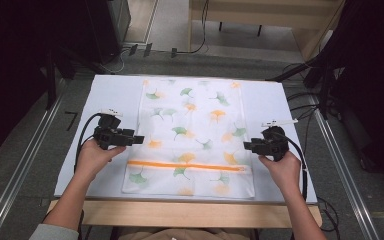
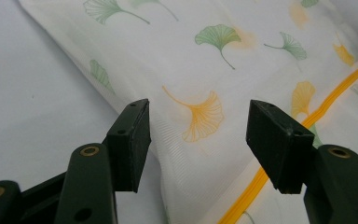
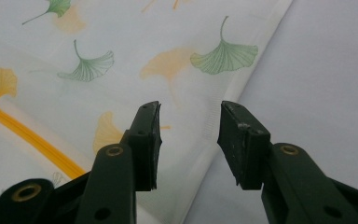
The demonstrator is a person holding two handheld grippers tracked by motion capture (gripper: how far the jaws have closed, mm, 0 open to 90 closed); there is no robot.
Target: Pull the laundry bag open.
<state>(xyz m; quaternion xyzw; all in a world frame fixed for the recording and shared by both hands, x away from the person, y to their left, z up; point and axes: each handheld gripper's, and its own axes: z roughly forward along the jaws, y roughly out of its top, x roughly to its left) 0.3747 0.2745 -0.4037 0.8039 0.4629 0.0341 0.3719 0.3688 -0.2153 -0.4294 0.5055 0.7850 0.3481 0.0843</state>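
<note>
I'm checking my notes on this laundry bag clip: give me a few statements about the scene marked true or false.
1. The laundry bag lies flat on the table. True.
2. Its zipper is blue. False: it is orange.
3. The left gripper stands open, nothing pinched between its jaws. True.
4. The right gripper is clamped on the bag's edge. False: its jaws stand apart over the edge, gripping nothing.
5. The bag is printed with green and orange leaves. True.

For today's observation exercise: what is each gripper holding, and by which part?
Nothing. The left gripper and right gripper stand open over the leaf-print bag's side edges.
</note>
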